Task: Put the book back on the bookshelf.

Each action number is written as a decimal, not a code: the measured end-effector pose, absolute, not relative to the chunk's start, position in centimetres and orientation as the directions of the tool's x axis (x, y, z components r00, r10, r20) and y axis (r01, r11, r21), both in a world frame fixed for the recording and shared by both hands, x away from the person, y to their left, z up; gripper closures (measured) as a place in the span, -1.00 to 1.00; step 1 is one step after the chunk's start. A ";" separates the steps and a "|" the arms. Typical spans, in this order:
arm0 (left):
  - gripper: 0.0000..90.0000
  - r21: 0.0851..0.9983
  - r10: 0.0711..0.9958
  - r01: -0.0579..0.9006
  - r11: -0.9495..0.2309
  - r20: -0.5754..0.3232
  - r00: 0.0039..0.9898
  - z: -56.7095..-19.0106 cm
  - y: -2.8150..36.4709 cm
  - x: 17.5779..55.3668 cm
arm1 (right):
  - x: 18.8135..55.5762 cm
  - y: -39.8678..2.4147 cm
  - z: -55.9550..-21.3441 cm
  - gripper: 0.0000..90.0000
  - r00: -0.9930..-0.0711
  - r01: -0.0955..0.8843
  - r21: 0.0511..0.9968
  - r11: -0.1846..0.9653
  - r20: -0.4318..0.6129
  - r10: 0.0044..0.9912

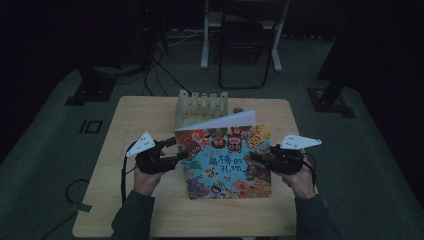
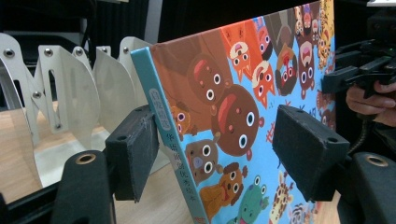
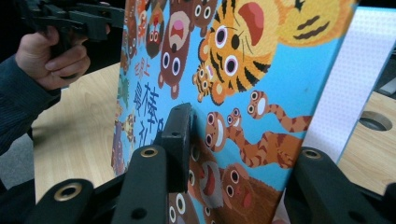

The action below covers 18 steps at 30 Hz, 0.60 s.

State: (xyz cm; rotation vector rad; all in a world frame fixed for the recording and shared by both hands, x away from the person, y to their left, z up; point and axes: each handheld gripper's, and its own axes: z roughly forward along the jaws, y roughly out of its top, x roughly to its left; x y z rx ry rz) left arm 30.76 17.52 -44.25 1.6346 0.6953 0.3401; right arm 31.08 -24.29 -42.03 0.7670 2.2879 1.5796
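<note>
A picture book (image 1: 225,160) with cartoon animals on a blue cover stands tilted up from the wooden table (image 1: 140,115), a white sheet showing along its far edge. My left gripper (image 1: 182,152) is at the book's spine side. In the left gripper view its jaws (image 2: 222,151) straddle the spine edge of the book (image 2: 243,116) with a gap at the right pad, so it is open. My right gripper (image 1: 256,157) is at the opposite edge. In the right gripper view it (image 3: 247,158) has one pad flat on the cover of the book (image 3: 261,93) and the other jaw behind it.
A white metal divider rack (image 1: 200,105) stands on the table just behind the book and close to the left gripper's jaws (image 2: 70,93). A round hole (image 3: 373,120) is in the tabletop beyond the book. A folding chair (image 1: 245,45) and cables are on the floor past the table.
</note>
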 end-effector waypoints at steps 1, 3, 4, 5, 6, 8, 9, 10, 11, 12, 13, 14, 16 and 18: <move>-0.27 0.968 0.612 0.245 -0.052 -0.163 0.774 -44.2 17.5 30.7 | 31.1 -24.3 -42.1 0.38 -0.829 0.271 0.924 0.271 0.081 0.553; -0.23 0.971 0.609 0.236 -0.046 -0.160 0.777 -44.1 17.5 30.5 | 31.1 -24.4 -42.2 0.37 -0.829 0.265 0.925 0.272 0.074 0.555; -0.22 0.971 0.610 0.233 -0.046 -0.157 0.777 -44.0 17.5 30.4 | 31.1 -24.5 -42.2 0.36 -0.829 0.261 0.926 0.273 0.070 0.555; -0.20 0.973 0.610 0.226 -0.044 -0.153 0.777 -43.9 17.4 30.2 | 31.1 -24.5 -42.3 0.35 -0.828 0.261 0.927 0.271 0.070 0.557; -0.18 0.976 0.612 0.216 -0.041 -0.146 0.777 -43.8 17.4 30.1 | 31.2 -24.6 -42.4 0.34 -0.827 0.262 0.926 0.270 0.071 0.558; -0.15 0.979 0.613 0.199 -0.046 -0.130 0.780 -43.5 17.1 29.7 | 31.4 -24.8 -42.6 0.33 -0.825 0.267 0.926 0.268 0.076 0.560; -0.13 0.980 0.615 0.193 -0.049 -0.123 0.779 -43.4 17.1 29.6 | 31.5 -24.9 -42.8 0.32 -0.823 0.271 0.926 0.264 0.081 0.562; -0.11 0.981 0.615 0.186 -0.054 -0.114 0.781 -43.3 17.0 29.4 | 31.5 -25.0 -42.9 0.31 -0.822 0.273 0.926 0.261 0.084 0.563; -0.08 0.982 0.615 0.181 -0.054 -0.110 0.781 -43.3 17.0 29.3 | 31.6 -25.1 -43.1 0.31 -0.822 0.273 0.927 0.259 0.085 0.563; -0.05 0.983 0.615 0.175 -0.054 -0.105 0.781 -43.3 16.9 29.2 | 31.6 -25.2 -43.2 0.31 -0.825 0.268 0.929 0.256 0.083 0.559; -0.02 0.984 0.612 0.172 -0.056 -0.102 0.784 -43.3 16.9 29.0 | 31.5 -25.3 -43.3 0.31 -0.827 0.264 0.930 0.256 0.081 0.556; 0.01 0.985 0.610 0.163 -0.059 -0.094 0.787 -43.3 17.0 28.8 | 31.5 -25.4 -43.3 0.30 -0.829 0.261 0.931 0.257 0.079 0.554; 0.07 0.986 0.603 0.155 -0.056 -0.091 0.793 -43.2 17.0 28.5 | 31.4 -25.6 -43.5 0.29 -0.832 0.252 0.931 0.263 0.070 0.550; 0.12 0.988 0.596 0.146 -0.057 -0.083 0.799 -43.2 16.9 28.2 | 31.3 -25.7 -43.5 0.27 -0.834 0.244 0.931 0.272 0.058 0.548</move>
